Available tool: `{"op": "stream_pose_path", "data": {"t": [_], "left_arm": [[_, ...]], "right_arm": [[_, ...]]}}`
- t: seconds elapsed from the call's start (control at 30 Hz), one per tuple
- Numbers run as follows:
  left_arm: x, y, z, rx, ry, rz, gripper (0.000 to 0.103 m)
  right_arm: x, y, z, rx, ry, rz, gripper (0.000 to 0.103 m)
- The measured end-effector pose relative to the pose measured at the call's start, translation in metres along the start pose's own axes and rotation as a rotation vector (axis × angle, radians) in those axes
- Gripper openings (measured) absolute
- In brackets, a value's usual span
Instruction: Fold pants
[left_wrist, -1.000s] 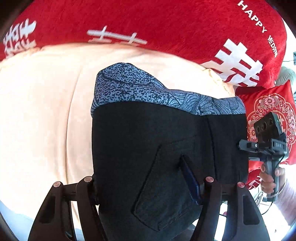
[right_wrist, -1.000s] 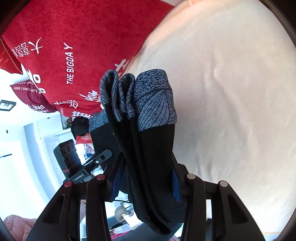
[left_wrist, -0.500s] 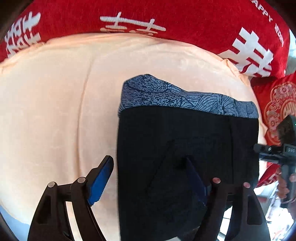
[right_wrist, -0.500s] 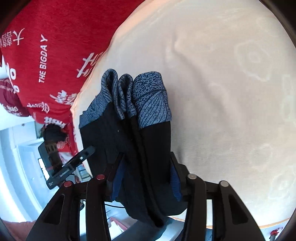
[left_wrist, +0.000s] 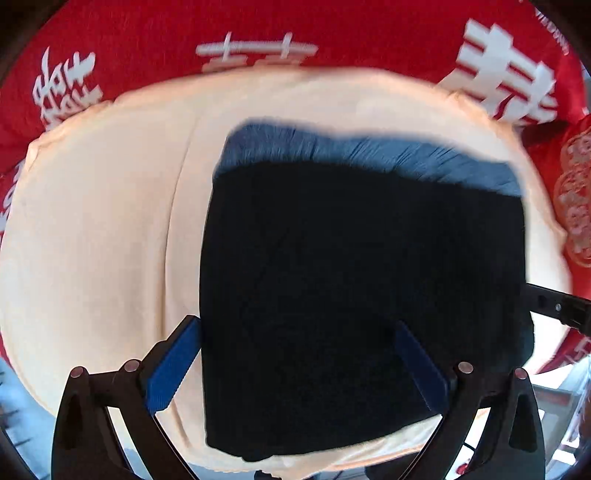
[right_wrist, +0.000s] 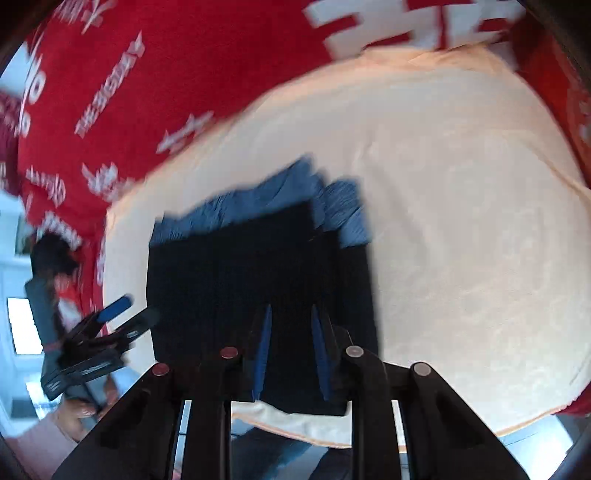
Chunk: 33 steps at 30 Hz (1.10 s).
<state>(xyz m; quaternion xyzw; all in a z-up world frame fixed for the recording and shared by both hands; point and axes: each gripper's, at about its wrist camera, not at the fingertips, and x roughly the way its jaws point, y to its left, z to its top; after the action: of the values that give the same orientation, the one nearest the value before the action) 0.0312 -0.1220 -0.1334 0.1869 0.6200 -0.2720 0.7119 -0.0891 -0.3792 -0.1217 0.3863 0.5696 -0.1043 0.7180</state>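
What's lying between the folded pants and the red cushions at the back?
Only bare cream blanket; in the left wrist view that strip separates the pants from the red cushions.

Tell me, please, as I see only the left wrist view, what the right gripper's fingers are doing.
Observer: The right gripper has just been closing; its fingers stand narrow over the near edge of the pants, dark fabric showing between them, a pinch unconfirmed.
Operator: Is the waistband a single strip?
Observer: No, the right corner of the waistband shows a separate fold beside the main strip.
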Motion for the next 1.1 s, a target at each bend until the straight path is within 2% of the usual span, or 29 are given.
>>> {"op": "stream_pose_path", "data": {"t": [0.1,0.23,0.33,0.4,0.43,0.47,0.5,0.53,0.6,0.67,0.73,0.9,0.97,1.03,1.1], "left_arm": [[0.002,0.001,-0.006,0.002,-0.042,-0.002,0.103],[0.004,0.004,-0.006,0.005,-0.029,-0.015,0.103],[0.001,0.004,-0.005,0.004,-0.017,-0.002,0.103],[-0.003,0.004,-0.006,0.006,-0.009,0.01,0.103],[-0.006,0.004,-0.007,0.013,-0.004,0.02,0.103],[-0.009,0.003,-0.009,0.02,-0.001,0.027,0.103],[-0.013,0.003,-0.011,0.027,-0.001,0.033,0.103],[-0.017,0.003,-0.013,0.031,0.001,0.037,0.103],[-0.026,0.002,-0.015,0.027,0.004,0.033,0.103],[-0.037,0.004,-0.019,0.025,0.014,0.03,0.103],[-0.046,0.004,-0.022,0.031,0.021,0.029,0.103],[-0.07,0.001,-0.033,0.083,0.027,0.051,0.103],[-0.081,0.001,-0.037,0.097,0.027,0.046,0.103],[-0.092,0.0,-0.04,0.106,0.037,0.031,0.103],[-0.104,0.001,-0.046,0.112,0.031,0.021,0.103]], "right_arm": [[0.022,-0.002,-0.003,-0.007,0.017,-0.04,0.024],[0.022,-0.006,0.0,-0.013,-0.006,-0.033,0.024],[0.017,-0.001,-0.002,-0.009,-0.015,-0.08,0.024],[0.013,0.001,-0.003,0.007,-0.011,-0.148,0.026],[0.01,-0.002,-0.005,0.024,-0.005,-0.157,0.032],[0.007,-0.005,-0.007,0.041,0.005,-0.171,0.045],[0.004,-0.008,-0.011,0.055,0.017,-0.179,0.051],[0.001,-0.008,-0.015,0.062,0.027,-0.174,0.055],[-0.007,-0.006,-0.023,0.057,0.028,-0.181,0.056],[-0.014,-0.004,-0.034,0.057,0.039,-0.198,0.068],[-0.021,0.0,-0.044,0.07,0.037,-0.201,0.072],[-0.04,0.015,-0.066,0.098,0.017,-0.239,0.073],[-0.048,0.024,-0.074,0.106,-0.001,-0.234,0.082],[-0.054,0.035,-0.077,0.102,-0.017,-0.234,0.083],[-0.058,0.048,-0.08,0.097,-0.028,-0.236,0.09]]}}
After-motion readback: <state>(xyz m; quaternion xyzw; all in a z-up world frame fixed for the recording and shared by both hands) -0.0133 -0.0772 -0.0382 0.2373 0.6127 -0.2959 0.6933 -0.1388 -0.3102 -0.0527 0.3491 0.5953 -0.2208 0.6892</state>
